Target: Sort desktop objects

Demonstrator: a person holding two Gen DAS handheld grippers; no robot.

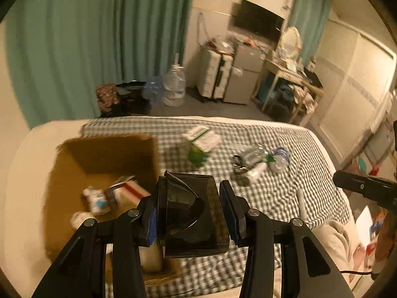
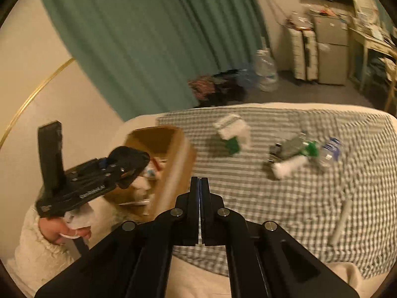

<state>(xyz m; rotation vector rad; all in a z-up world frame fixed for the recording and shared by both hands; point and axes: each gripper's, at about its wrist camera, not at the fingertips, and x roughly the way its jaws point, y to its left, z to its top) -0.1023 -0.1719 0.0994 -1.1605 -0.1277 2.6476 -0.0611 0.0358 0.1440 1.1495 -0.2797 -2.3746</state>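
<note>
Left gripper (image 1: pixel 191 213) clamps a dark cup (image 1: pixel 193 213) beside the box (image 1: pixel 109 154); right gripper (image 2: pixel 201 183) closed, empty.

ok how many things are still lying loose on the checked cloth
5, maybe more hidden: green-white carton, crumpled plastic bottle, white tube, clear bottle, pale stick near edge.

Glossy dark translucent plastic container (image 1: pixel 191 213); matt brown cardboard box (image 1: pixel 109 154); woven checked cloth (image 1: pixel 285 193); clear crinkled plastic bottle (image 1: pixel 280 159); matt black plastic gripper fingers (image 2: pixel 192 198) with shiny metal pins
</note>
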